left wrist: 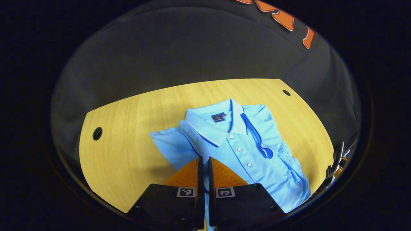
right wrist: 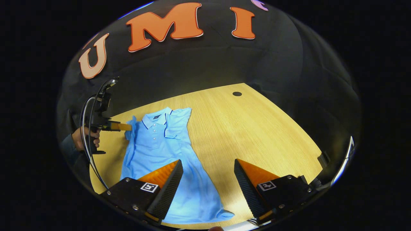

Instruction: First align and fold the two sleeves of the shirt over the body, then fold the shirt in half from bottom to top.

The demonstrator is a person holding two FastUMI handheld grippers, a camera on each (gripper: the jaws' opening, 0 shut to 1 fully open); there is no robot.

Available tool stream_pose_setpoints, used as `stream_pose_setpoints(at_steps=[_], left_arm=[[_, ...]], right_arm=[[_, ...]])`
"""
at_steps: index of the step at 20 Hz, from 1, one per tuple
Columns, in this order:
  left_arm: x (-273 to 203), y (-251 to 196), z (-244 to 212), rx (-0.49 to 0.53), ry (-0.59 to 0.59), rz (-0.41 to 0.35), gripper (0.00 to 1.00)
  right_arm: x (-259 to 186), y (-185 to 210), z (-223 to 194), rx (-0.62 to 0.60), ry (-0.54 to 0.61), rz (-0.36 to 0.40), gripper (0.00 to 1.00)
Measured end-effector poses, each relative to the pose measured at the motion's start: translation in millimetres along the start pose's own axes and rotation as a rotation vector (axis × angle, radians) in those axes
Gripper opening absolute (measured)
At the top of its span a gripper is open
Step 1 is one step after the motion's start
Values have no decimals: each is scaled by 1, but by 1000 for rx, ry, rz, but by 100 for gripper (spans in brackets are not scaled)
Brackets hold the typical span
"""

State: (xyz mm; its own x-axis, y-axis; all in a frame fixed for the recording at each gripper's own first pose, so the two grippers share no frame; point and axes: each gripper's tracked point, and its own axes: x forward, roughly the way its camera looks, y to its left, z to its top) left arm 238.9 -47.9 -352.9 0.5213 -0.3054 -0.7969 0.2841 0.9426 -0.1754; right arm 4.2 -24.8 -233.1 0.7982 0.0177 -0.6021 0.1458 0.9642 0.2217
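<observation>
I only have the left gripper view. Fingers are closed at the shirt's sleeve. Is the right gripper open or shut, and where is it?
Observer: The right gripper is open, fingers wide apart, above the shirt's lower half and the table.
Operator: Is the bottom fold done?
Observer: No. The hem lies unfolded, with the shirt at full length.
Operator: From that side, does the left gripper have the sleeve?
Observer: It looks so. The left gripper meets the sleeve at the shirt's edge, and the fabric there is bunched up.
</observation>
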Motion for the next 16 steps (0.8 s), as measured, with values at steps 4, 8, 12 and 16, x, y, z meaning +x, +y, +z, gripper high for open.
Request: stream_pose_setpoints(at_steps=[4,8,12,16], left_arm=[[-10,-25,-4,23,-2,-64,18],[-53,-25,-16,26,-73,-28,70],[-104,-20,-66,-8,-84,49,100],[-141,-23,-131,-43,-63,116,100]], right_arm=[[1,3,-3,-23,23,26,97],[0,8,-9,-82,39,93,97],[-5,4,-29,-141,73,153,97],[-9,-10,-65,-187,141,178,97]])
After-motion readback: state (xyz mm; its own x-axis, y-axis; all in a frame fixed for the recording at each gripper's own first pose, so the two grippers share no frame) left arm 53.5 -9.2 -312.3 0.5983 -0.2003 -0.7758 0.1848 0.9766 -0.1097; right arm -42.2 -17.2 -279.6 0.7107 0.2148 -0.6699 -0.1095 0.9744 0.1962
